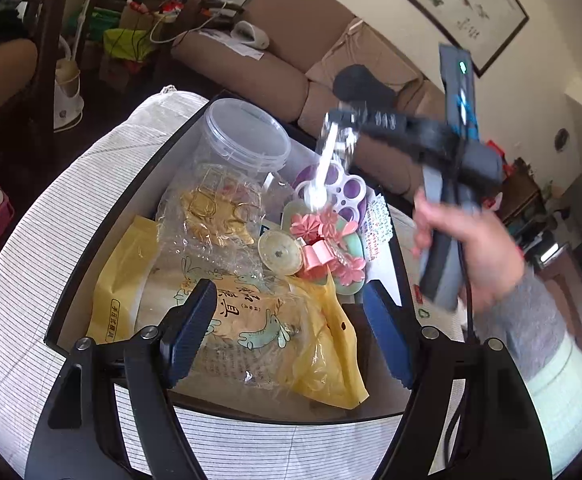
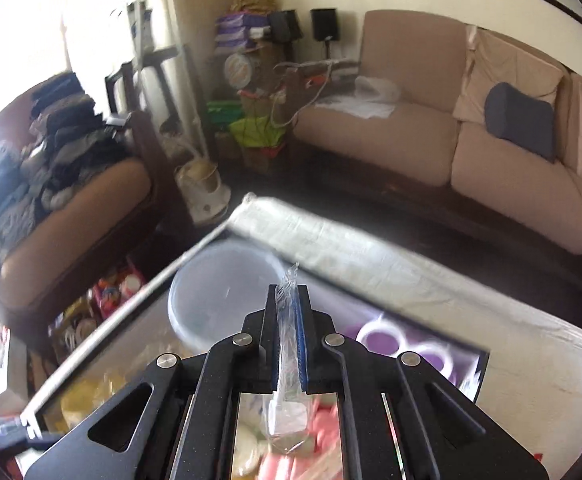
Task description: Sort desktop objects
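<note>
The left wrist camera looks down from close above the open box point(image 1: 195, 128), between its own fingers, toward the sofa point(image 1: 291, 40). The right wrist camera sits higher and looks more level across the room at the same sofa point(image 2: 411, 128). Both views share the clear plastic jar point(image 1: 243, 132) point(image 2: 219, 292) and the purple tray point(image 1: 343, 184) point(image 2: 387, 336).

The dark open box point(image 1: 131, 208) is crowded: a tall clear plastic jar point(image 1: 243, 136) fills its far corner, and a yellow printed bag point(image 1: 251, 332) covers the near floor. Between the open left claw point(image 1: 287, 336) fingers, only this bag lies below. The right claw point(image 1: 333, 148) hangs above the purple round-holed tray point(image 1: 343, 184).
</note>
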A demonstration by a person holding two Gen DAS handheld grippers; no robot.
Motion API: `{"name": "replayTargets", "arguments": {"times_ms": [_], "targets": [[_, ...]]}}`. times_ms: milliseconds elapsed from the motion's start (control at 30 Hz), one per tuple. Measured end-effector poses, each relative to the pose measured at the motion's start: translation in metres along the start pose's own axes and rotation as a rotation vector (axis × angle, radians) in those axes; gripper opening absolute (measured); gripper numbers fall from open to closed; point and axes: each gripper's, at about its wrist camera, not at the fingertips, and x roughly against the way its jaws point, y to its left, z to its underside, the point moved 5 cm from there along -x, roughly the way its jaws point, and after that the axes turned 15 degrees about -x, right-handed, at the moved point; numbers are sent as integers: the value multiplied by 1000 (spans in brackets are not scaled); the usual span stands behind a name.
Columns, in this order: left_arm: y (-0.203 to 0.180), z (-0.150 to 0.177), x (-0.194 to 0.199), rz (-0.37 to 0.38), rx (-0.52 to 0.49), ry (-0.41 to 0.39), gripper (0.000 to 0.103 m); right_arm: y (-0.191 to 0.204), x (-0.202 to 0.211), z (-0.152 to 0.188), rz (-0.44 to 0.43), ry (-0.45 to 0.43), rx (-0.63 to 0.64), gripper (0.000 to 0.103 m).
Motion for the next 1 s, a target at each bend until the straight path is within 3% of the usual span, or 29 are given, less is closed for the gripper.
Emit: {"name": "replayTargets", "arguments": {"times_ms": [100,200,367,600,767,1000], "targets": [[-3,1,-2,-8,-17,10,73,-3,-12,-32,23,-93,-95,6],[1,-1,-2,-10,-2,1,73,-9,-31,-40,70,-128,-153,6],[6,-1,-1,-3,3,7,73,-10,-58,-14,94,-30,-101,6],[4,-2,5,17,17,-10,73,-10,-50,23,93,84,-27,8],[4,-2,6,23,20,-10,73,-5,-32,39,88,83,44,8],[7,-3,6,31,33,-8,73,-3,-24,52,163,81,163,8]]}}
